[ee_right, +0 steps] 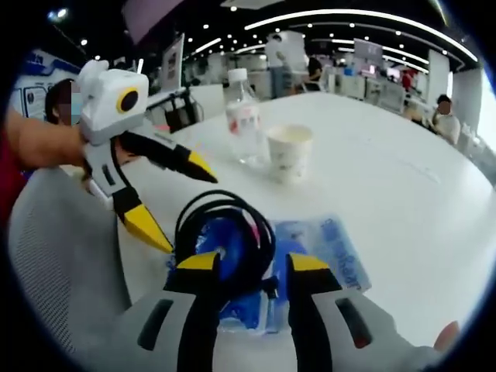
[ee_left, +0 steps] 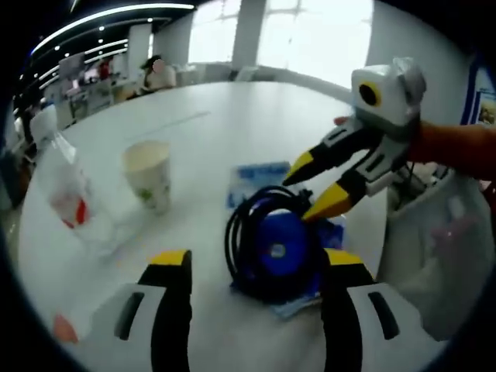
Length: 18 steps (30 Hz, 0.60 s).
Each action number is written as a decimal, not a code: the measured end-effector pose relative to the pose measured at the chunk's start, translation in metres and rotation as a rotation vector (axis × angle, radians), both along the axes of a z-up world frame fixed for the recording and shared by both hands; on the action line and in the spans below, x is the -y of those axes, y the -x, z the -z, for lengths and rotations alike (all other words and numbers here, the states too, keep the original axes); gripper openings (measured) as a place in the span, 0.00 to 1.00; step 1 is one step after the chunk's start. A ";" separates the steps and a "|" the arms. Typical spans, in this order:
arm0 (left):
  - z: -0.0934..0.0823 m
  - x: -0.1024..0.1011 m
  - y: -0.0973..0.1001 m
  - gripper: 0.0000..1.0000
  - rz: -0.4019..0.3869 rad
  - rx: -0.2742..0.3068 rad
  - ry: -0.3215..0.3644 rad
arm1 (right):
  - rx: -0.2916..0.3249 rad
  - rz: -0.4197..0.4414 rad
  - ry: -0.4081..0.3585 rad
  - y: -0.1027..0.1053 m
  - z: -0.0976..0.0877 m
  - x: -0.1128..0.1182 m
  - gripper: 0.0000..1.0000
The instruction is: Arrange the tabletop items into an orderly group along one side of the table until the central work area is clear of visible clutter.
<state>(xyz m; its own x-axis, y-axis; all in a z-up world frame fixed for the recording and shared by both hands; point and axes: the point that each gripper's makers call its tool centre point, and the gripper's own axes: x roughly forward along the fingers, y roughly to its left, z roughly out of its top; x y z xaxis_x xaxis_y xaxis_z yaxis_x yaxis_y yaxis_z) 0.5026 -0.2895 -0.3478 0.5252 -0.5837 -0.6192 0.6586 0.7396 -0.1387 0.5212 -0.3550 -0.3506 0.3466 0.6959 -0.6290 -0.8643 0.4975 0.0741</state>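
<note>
A black cable coil (ee_left: 246,232) lies on a blue round item (ee_left: 280,246) on the white table (ee_left: 232,116). My left gripper (ee_left: 257,263) is open, its jaws standing on either side of the coil. The right gripper (ee_left: 304,194) comes in from the right, open, with its tips at the coil's far rim. In the right gripper view the coil (ee_right: 225,213) sits just ahead of the open right gripper (ee_right: 252,263), and the left gripper (ee_right: 182,208) reaches in wide open. A flat blue packet (ee_right: 329,248) lies beside the coil. A paper cup (ee_left: 149,174) and a clear bottle (ee_left: 66,190) stand further off.
A grey mesh chair (ee_right: 62,256) stands at the table's near edge; it is also the pale chair (ee_left: 430,256). The cup (ee_right: 288,151) and bottle (ee_right: 242,116) stand close together. People sit at desks in the background. Bare table stretches beyond the cup.
</note>
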 end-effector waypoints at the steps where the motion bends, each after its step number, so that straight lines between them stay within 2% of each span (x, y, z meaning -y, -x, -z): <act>1: 0.001 0.000 0.000 0.61 0.000 -0.001 -0.002 | -0.002 0.000 0.000 0.000 0.001 0.000 0.33; 11: 0.016 0.002 -0.006 0.53 -0.011 -0.035 -0.022 | -0.037 0.003 0.012 -0.001 0.010 -0.002 0.28; 18: 0.024 0.001 -0.008 0.45 -0.011 -0.028 -0.075 | -0.041 0.003 0.011 -0.002 0.012 -0.004 0.27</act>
